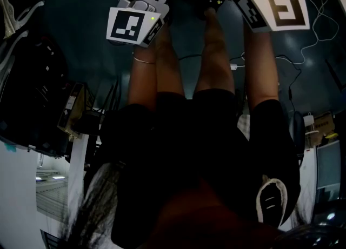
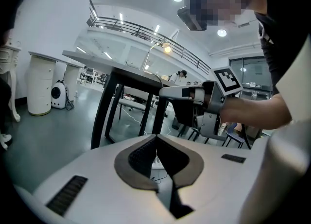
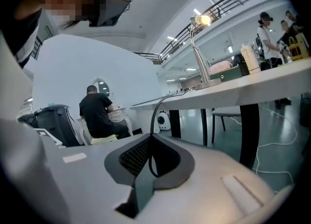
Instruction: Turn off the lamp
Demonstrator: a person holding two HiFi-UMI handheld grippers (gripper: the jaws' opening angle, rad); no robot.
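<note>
The lamp point(image 3: 202, 20) is lit, its thin stem rising from a long white table point(image 3: 252, 84) ahead and above my right gripper point(image 3: 151, 136). The right jaws are shut with nothing held. A black cable point(image 3: 156, 109) hangs from the table behind them. My left gripper point(image 2: 155, 136) is also shut and empty, pointing at the dark-legged table point(image 2: 112, 70) with the lit lamp point(image 2: 166, 48) far beyond. The right gripper point(image 2: 163, 92) shows in the left gripper view, level and well short of the table. In the head view only both marker cubes point(image 1: 132, 25) point(image 1: 275, 5) show above the person's legs.
A bottle point(image 3: 250, 58) stands on the table and people point(image 3: 267, 33) stand behind its far right end. A seated person point(image 3: 97, 113) is at the left. White round pedestals point(image 2: 41, 84) stand on the grey floor, and loose cables point(image 1: 316, 21) lie on it.
</note>
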